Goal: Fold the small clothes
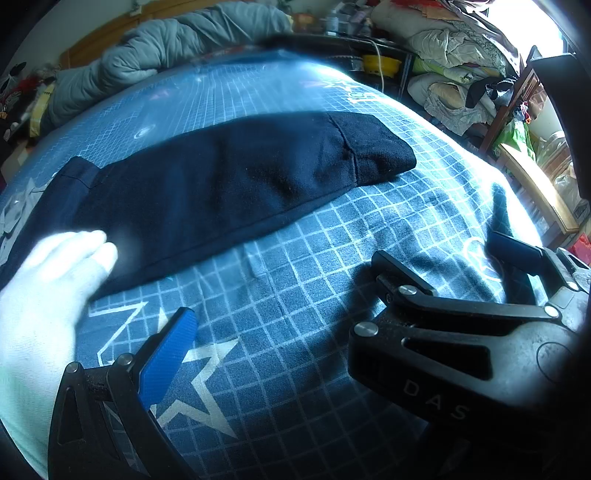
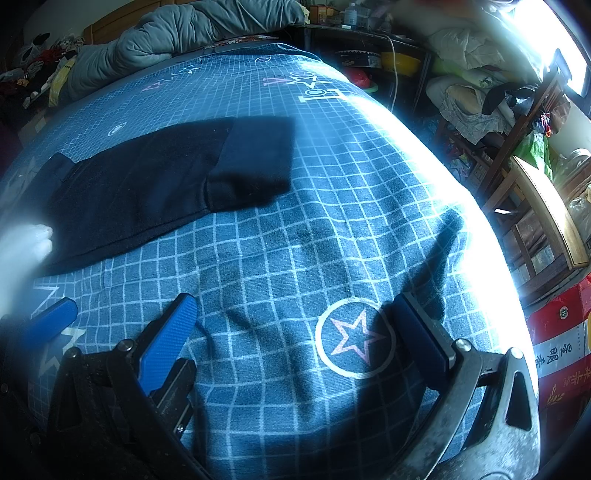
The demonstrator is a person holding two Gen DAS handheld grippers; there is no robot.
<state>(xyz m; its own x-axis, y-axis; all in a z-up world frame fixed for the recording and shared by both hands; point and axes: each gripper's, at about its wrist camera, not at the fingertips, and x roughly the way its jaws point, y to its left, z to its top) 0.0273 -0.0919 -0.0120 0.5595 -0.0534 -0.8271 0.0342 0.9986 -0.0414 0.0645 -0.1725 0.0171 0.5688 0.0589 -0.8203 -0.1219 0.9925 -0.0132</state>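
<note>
A dark navy garment lies folded into a long strip across the blue grid-patterned bedsheet. A white-gloved hand rests on its near left end. My left gripper hovers over the sheet in front of the garment, open and holding nothing; only its blue left pad shows, since the right gripper covers the other finger. My right gripper is open over bare sheet near a circled star, apart from the garment.
A grey duvet is bunched at the head of the bed. The bed's right edge drops toward piled bedding, dark shelves and a wooden frame. A red bag stands at the lower right.
</note>
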